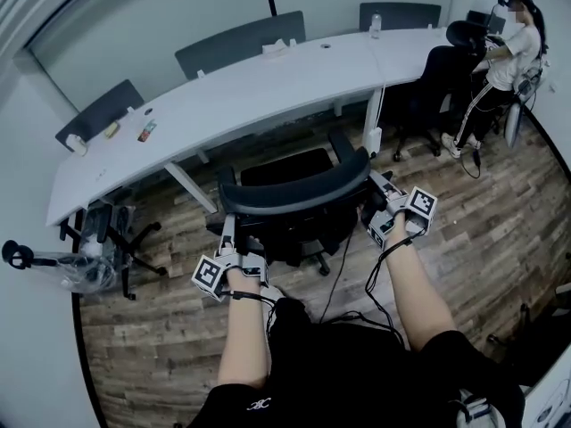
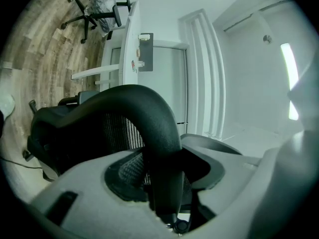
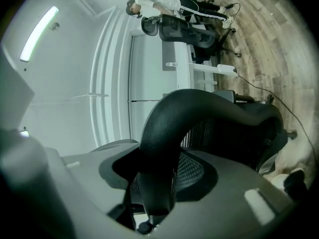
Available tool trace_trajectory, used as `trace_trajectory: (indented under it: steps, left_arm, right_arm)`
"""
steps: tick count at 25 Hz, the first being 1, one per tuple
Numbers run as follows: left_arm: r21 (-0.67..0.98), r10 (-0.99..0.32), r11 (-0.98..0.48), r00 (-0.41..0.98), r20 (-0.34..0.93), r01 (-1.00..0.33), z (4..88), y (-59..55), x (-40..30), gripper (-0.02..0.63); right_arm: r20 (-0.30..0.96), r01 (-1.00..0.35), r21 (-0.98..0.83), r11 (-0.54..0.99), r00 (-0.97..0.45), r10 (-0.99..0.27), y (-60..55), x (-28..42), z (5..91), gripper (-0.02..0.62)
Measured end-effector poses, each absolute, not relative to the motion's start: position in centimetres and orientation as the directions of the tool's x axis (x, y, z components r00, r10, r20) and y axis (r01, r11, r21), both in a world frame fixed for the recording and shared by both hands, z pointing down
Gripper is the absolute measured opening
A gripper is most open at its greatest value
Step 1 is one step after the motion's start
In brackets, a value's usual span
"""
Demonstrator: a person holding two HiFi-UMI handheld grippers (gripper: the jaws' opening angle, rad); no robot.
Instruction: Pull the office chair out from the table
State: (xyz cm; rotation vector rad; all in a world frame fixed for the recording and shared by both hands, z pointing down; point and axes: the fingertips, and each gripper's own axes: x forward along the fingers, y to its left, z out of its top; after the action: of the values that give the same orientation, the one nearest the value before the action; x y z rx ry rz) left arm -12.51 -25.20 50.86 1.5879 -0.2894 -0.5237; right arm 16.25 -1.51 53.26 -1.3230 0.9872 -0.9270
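Office chair (image 1: 294, 199): black mesh, curved smooth plastic rim (image 2: 149, 113).
Left gripper (image 1: 230, 232): jaws clamped on rim's left end.
Right gripper (image 1: 371, 193): clamped on right end.

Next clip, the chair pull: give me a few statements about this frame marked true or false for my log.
1. The left gripper is clamped on the office chair at its backrest frame. True.
2. The right gripper is empty. False: its jaws clamp the same frame's other side.
3. The table carries nothing. False: a bottle and small items sit on it.
4. A person stands near the table's far right end. True.
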Motion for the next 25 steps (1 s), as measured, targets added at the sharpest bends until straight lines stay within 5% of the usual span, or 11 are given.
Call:
trace_trajectory:
  steps: [20, 23, 25]
  left_arm:
    - [0.998, -0.482, -0.063, 0.874, -0.056, 0.029, 51.8, -21.2, -15.3, 0.206]
    - [0.988, -0.502, -0.136, 0.865, -0.001, -0.078, 52.4, -19.2, -17.7, 0.169]
    - [0.960, -0.504, -0.219, 0.863, 0.042, -0.174, 52.2, -18.3, -18.9, -0.003]
  right_arm:
    - [0.013, -0.017, -1.000, -0.022, 0.404, -0.915, 3.9, 14.0, 53.2, 0.221]
    - [0.016, -0.089, -0.994, -0.059, 0.424, -0.906, 6.4, 12.7, 52.9, 0.210]
    - [0.019, -0.148, -0.985, -0.091, 0.426, -0.905, 7.7, 11.7, 52.3, 0.179]
